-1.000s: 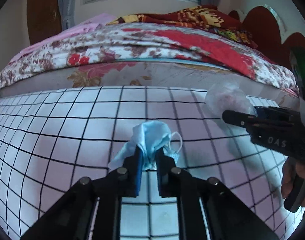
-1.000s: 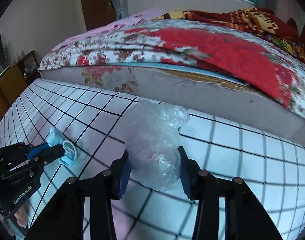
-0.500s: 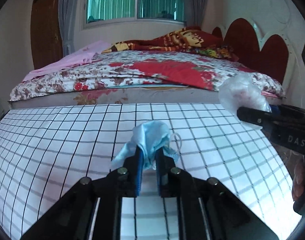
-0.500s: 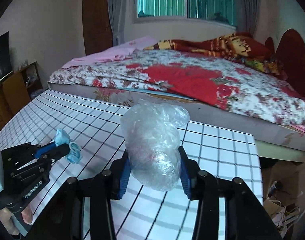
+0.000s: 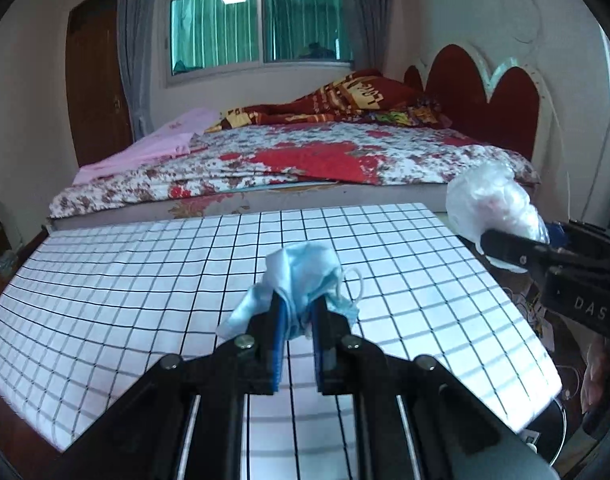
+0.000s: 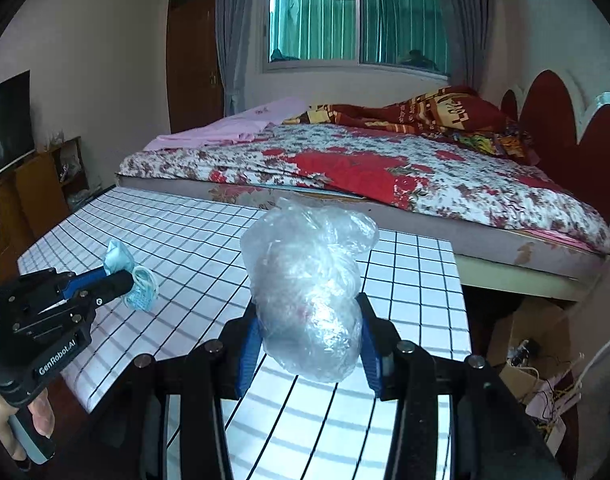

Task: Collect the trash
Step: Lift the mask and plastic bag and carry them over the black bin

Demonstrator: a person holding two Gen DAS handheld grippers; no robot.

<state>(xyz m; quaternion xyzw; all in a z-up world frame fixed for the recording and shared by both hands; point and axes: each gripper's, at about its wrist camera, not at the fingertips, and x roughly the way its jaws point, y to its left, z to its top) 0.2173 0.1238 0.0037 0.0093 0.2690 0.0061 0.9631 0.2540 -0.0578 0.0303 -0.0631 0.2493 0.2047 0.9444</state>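
My left gripper is shut on a crumpled light-blue face mask and holds it above the white grid-patterned table. My right gripper is shut on a crumpled clear plastic bag, held above the table's right part. In the left wrist view the plastic bag and the right gripper show at the right edge. In the right wrist view the left gripper with the mask shows at the left.
A bed with a red floral cover stands just behind the table. A cardboard box and cables lie on the floor to the right of the table. A wooden shelf and a TV stand at the left.
Both grippers have risen and pulled back from the table with their loads. The whole table top and more of the room now show.
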